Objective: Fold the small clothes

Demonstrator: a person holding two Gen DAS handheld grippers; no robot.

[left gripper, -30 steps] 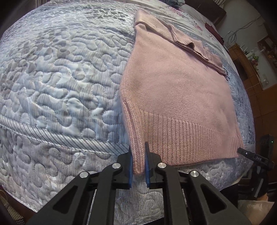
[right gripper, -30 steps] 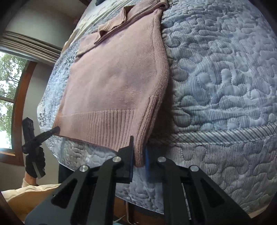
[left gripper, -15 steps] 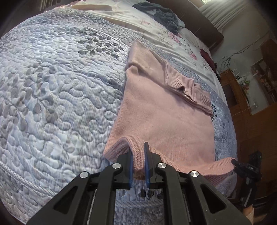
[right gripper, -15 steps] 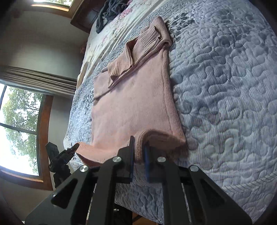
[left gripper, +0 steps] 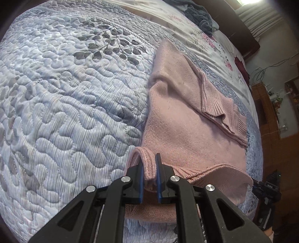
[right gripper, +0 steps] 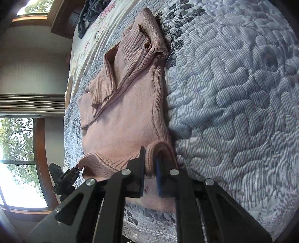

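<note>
**Hem lifted, fold under way**

L tongs clenched on sweater hem corner; R tongs clenched on the opposite corner. A sec ago both corners hung at the quilt edge, sweater flat; now they're raised and carried fwd over the body, hem curling into a loop. Sweater lies on the quilt, sleeves crossed at the far end. Bottom-to-top fold prob. about halfway; next, lay hem near the collar.

Quilted bedspread; perhaps dark clothing
</note>
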